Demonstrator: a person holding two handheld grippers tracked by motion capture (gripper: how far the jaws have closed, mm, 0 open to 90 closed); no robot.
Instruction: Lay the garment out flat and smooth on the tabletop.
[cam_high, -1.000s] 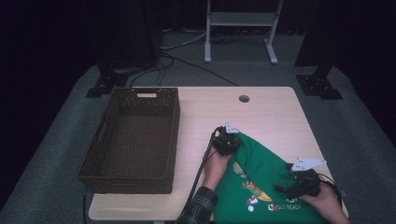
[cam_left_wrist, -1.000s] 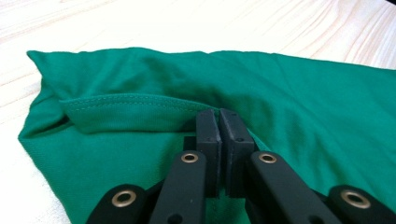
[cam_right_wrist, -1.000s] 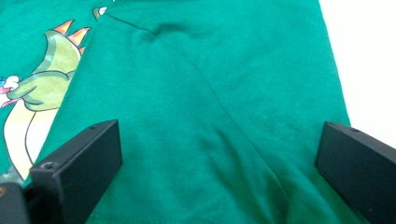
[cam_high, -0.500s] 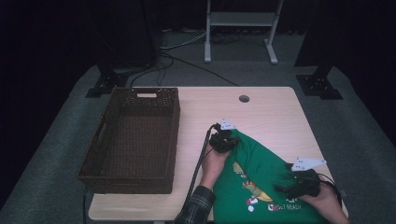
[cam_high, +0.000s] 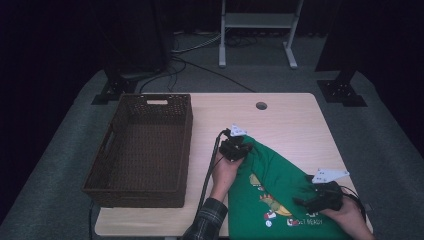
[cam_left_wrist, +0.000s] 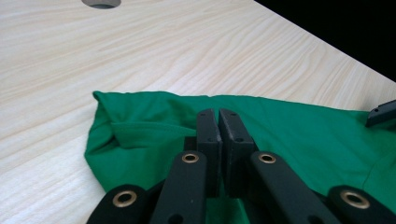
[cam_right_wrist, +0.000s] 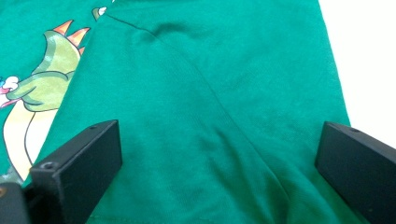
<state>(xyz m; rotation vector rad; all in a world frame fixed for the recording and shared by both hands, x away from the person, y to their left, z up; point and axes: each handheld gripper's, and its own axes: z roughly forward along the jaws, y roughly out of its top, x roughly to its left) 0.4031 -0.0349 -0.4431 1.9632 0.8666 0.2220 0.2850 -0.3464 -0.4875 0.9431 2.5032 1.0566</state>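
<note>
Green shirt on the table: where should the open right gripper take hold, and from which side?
Probably the shirt's right side hem, where the cloth ends against bare table. The right gripper hovers over flat cloth with its jaws wide apart; a flat layer gives little to pinch. Come in low from the table side, so one jaw slides under the edge.

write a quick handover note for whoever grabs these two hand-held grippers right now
Left hand-held gripper: jaws shut, pinching a fold of the green t-shirt near its far corner, held slightly off the table.
Right hand-held gripper: jaws wide open, hovering over the shirt's near right part, gripping nothing.
Things: the shirt lies bunched, print side up, on the near right of the table; the brown wicker basket stands on the left with nothing in it.
Done: one corner is gripped.
Left: probably take a second hold with the right gripper, then fold the shirt or move it to the basket.
</note>
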